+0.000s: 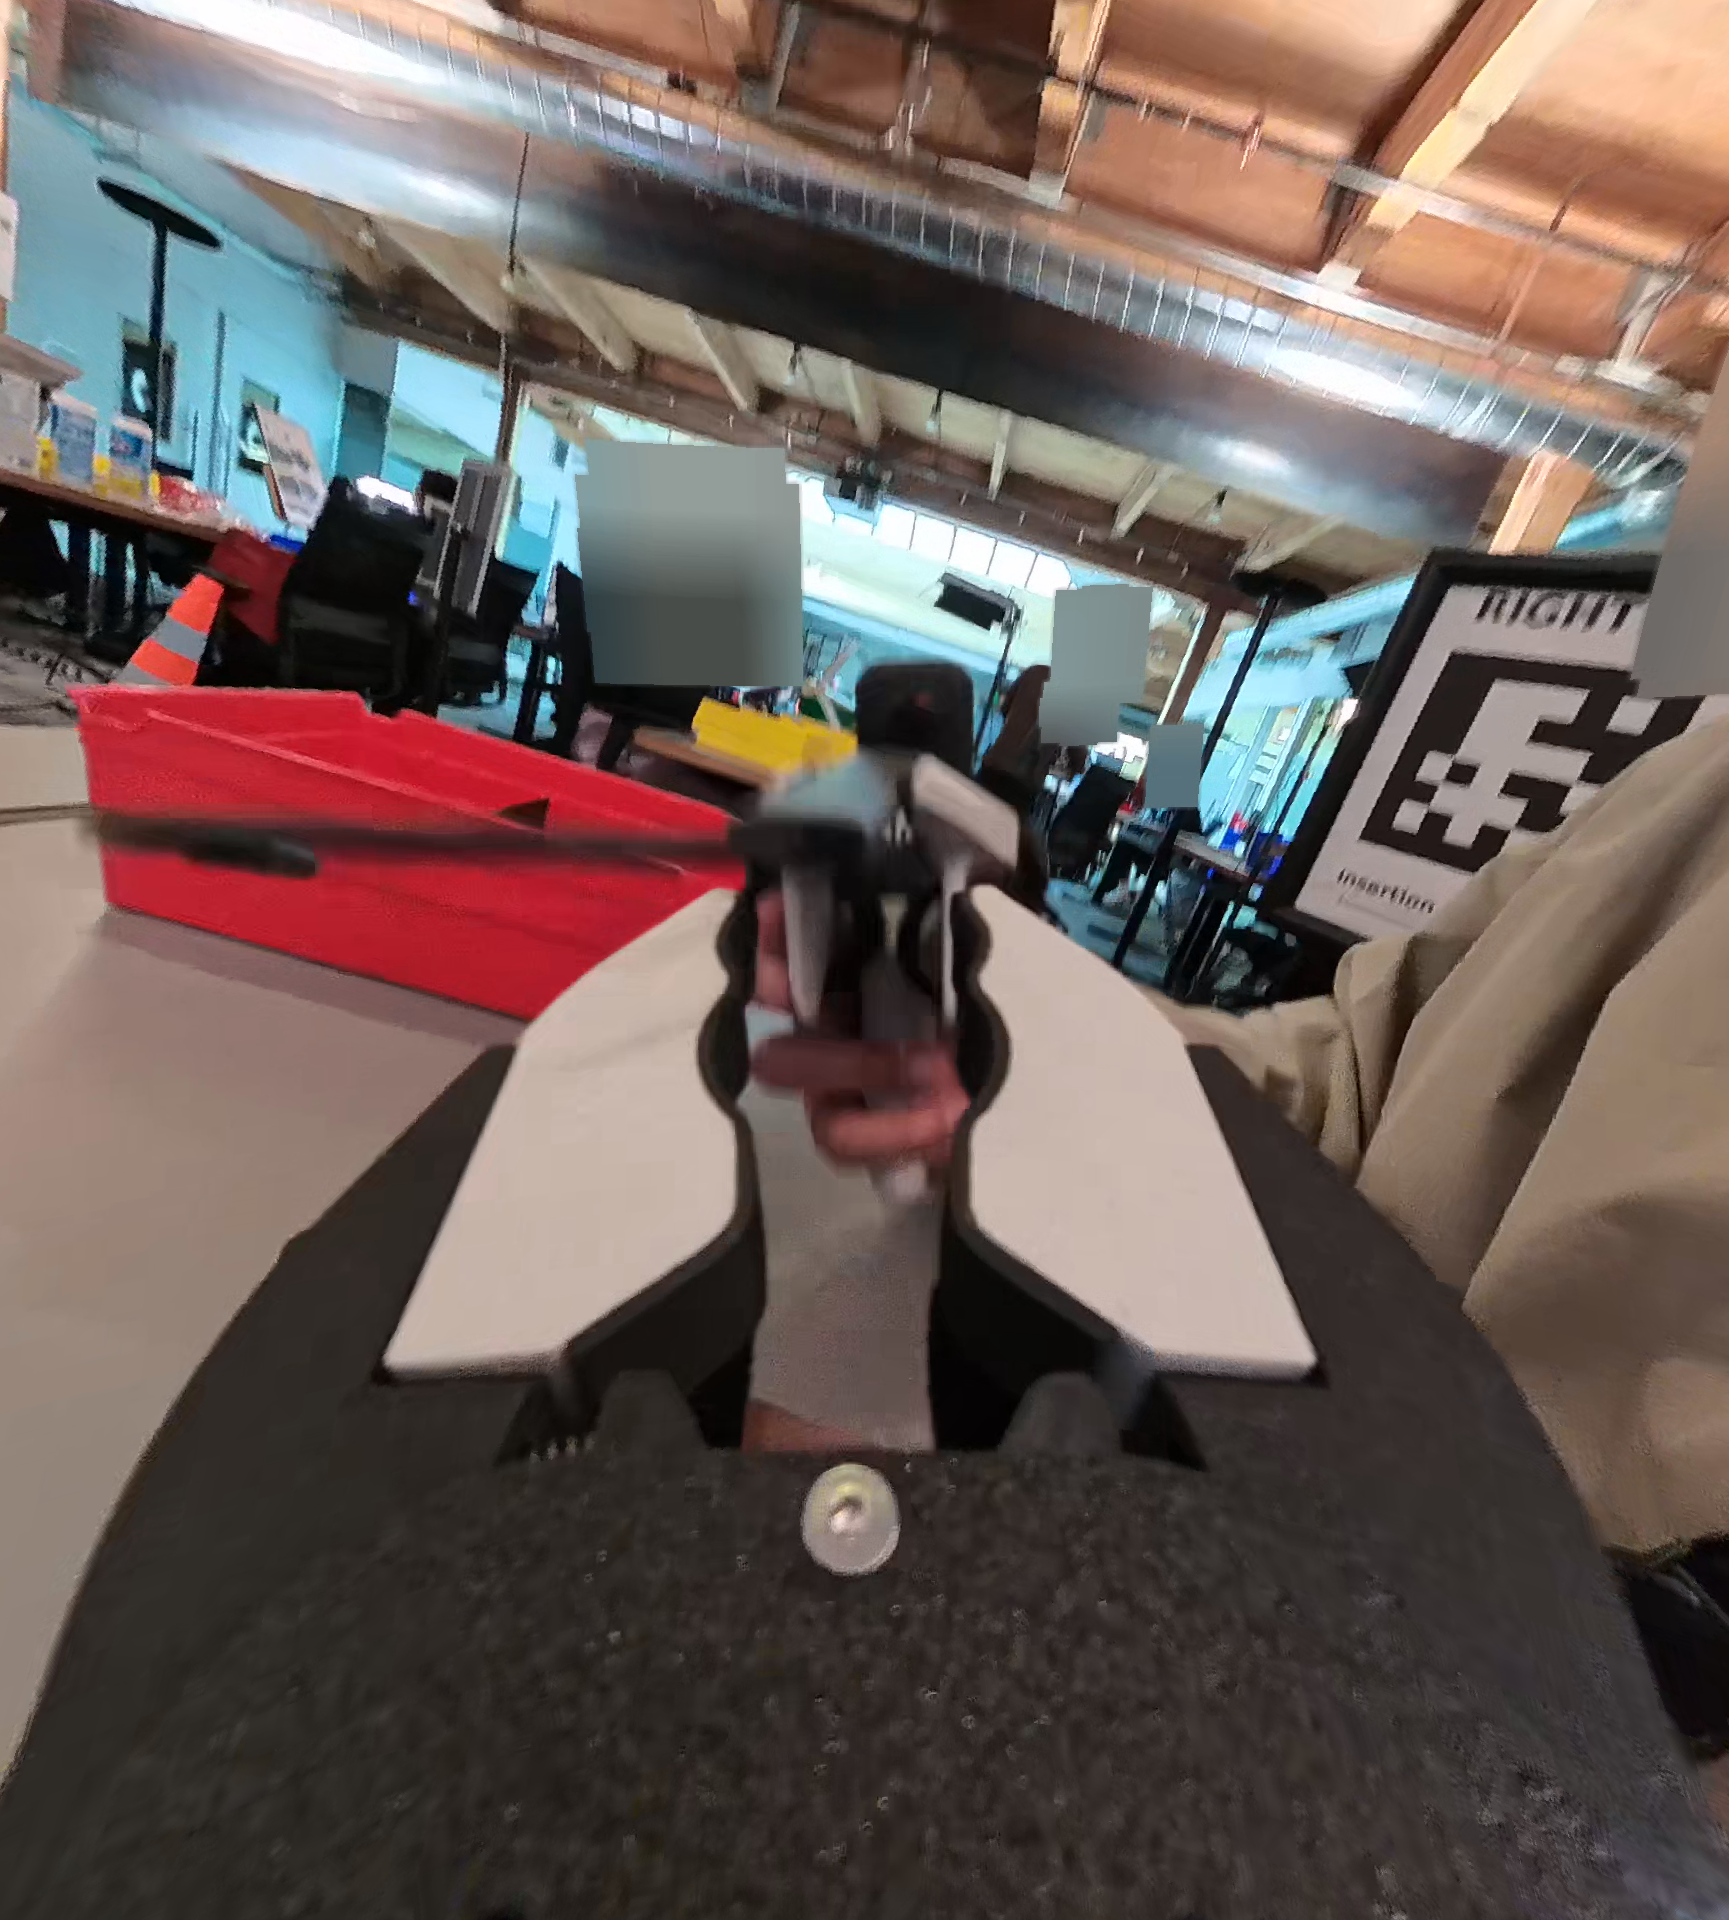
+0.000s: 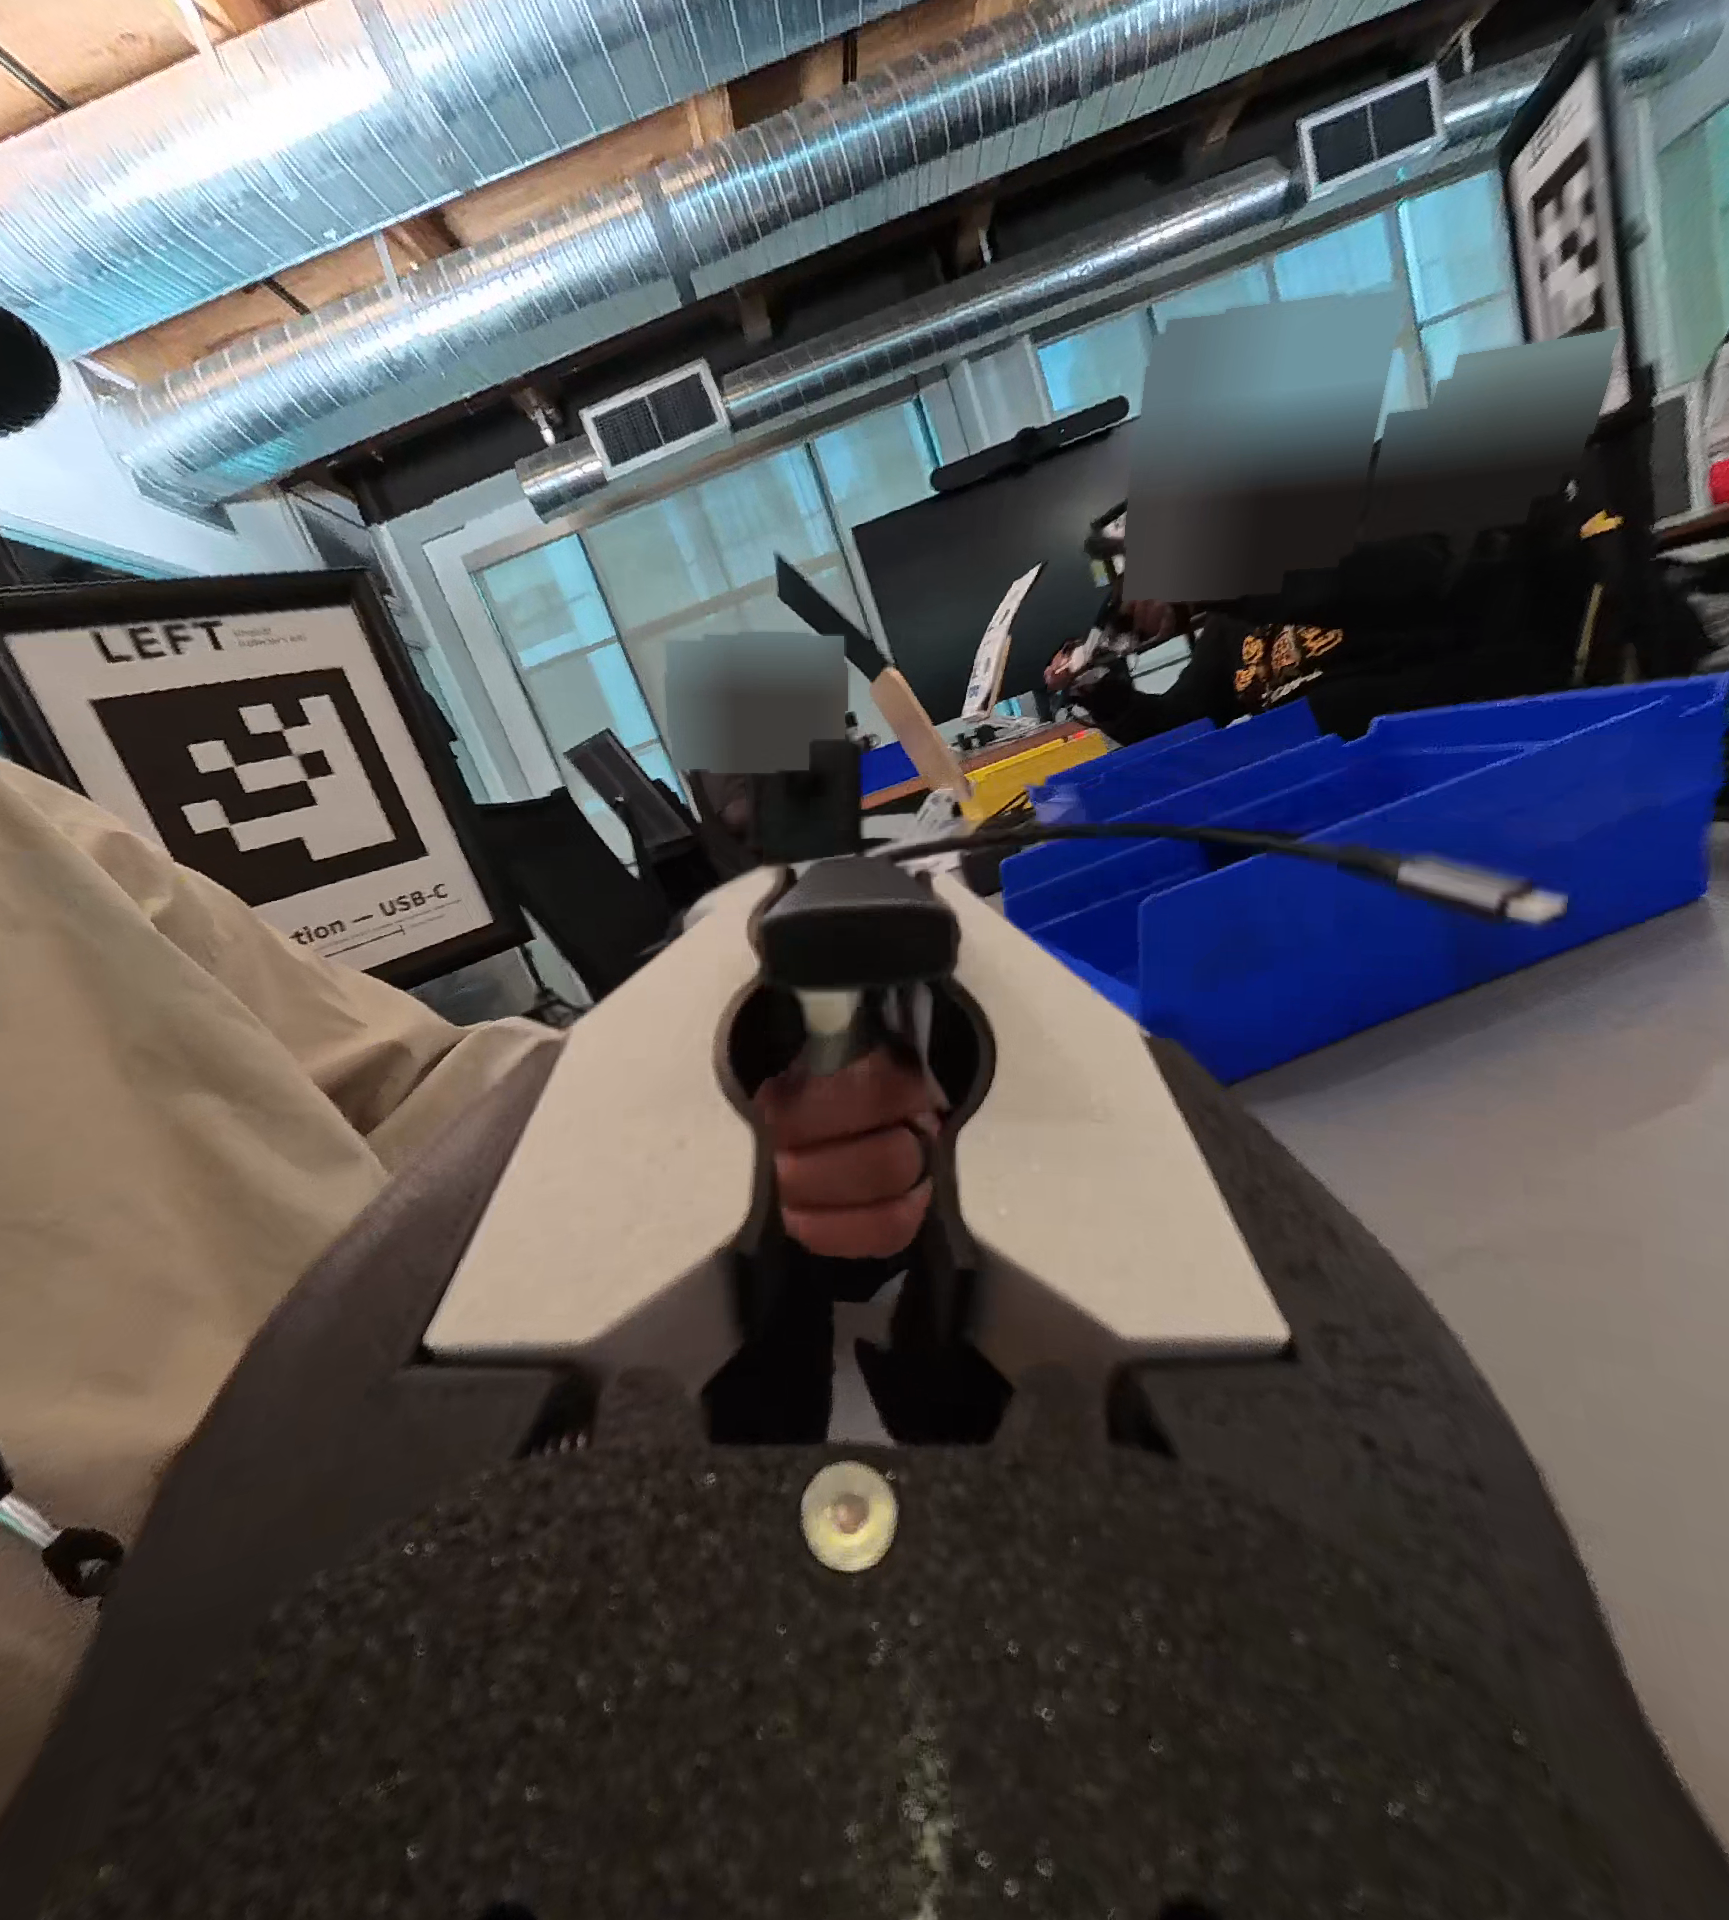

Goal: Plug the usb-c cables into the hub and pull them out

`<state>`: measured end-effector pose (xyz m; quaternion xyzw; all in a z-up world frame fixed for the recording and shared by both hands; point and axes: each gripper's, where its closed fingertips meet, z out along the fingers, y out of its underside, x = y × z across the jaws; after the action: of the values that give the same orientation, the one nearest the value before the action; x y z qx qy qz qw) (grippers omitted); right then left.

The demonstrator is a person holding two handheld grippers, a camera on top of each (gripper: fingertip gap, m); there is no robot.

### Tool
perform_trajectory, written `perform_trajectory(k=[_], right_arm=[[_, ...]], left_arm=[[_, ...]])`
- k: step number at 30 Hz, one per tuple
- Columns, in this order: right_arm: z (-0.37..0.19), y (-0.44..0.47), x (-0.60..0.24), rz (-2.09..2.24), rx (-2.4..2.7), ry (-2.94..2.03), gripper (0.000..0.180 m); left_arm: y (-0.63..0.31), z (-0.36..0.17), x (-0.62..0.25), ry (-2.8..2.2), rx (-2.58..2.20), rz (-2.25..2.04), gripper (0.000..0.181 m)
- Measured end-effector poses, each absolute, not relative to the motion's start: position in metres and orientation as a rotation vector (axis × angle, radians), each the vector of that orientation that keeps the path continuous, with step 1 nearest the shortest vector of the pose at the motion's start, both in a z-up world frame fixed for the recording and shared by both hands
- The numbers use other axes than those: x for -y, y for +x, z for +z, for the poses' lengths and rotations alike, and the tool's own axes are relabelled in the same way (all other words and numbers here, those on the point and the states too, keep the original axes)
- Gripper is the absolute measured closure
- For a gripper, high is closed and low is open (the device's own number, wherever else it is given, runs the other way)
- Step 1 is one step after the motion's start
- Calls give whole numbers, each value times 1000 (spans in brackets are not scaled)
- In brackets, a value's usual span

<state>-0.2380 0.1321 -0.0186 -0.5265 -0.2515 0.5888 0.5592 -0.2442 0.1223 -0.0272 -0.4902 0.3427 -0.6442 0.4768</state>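
My right gripper (image 2: 855, 904) is shut on the black hub (image 2: 855, 930) and holds it in the air above the table. The hub's thin black cable (image 2: 1151, 836) arcs off to the right and ends in a free silver USB-C plug (image 2: 1483, 896). My left gripper (image 1: 849, 909) is open and empty, facing the right gripper just short of the hub (image 1: 818, 821). In the left wrist view the cable (image 1: 527, 836) runs left to the blurred plug (image 1: 247, 854). A hand (image 2: 844, 1174) on the left gripper's handle shows through the right gripper's jaws.
A red bin (image 1: 372, 904) stands on the grey table (image 1: 164, 1091) to the left. A blue divided bin (image 2: 1359, 935) stands to the right. Framed marker boards (image 2: 247, 769) (image 1: 1504, 758) stand behind. A beige sleeve (image 1: 1566, 1091) is close by. People sit at desks beyond. Both grippers' tips are close together, under 4 cm apart.
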Motion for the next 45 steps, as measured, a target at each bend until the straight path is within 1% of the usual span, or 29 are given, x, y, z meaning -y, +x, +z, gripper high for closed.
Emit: perform_trajectory(k=[3,5,8,9,12,17,21,25,29,32,38,40,45], right_arm=[[7,-201,-147,1253,604,-1249,157],[36,-162,-161,1162,592,-1299,157],[75,-88,-188,922,544,-1498,157],[77,-63,-198,793,565,-1605,157],[64,19,-236,387,534,-1988,157],[10,95,-301,175,483,-2552,157],[-48,107,-345,104,539,-2856,157],[-110,97,-355,4,765,-3149,157],[-152,72,-366,22,998,-3150,157],[-169,61,-372,71,1070,-3080,157],[-197,53,-376,165,1021,-3030,157],[-198,52,-379,187,986,-3004,157],[-198,51,-380,246,883,-2938,157]], left_arm=[[-235,-47,-111,-1298,-979,-1516,145],[-229,-61,-102,-1332,-1078,-1434,147],[-224,-66,-89,-1310,-1153,-1399,151],[-223,-67,-88,-1306,-1162,-1397,153],[-221,-70,-88,-1314,-1183,-1391,155],[-220,-72,-96,-1336,-1176,-1386,156],[-220,-69,-97,-1320,-1165,-1375,158],[-222,-71,-94,-1321,-1182,-1358,158],[-226,-71,-94,-1318,-1181,-1348,158],[-231,-71,-91,-1302,-1197,-1339,159],[-232,-68,-92,-1294,-1187,-1317,159],[-231,-70,-97,-1313,-1181,-1283,159],[-230,-79,-112,-1335,-1181,-1171,152]])
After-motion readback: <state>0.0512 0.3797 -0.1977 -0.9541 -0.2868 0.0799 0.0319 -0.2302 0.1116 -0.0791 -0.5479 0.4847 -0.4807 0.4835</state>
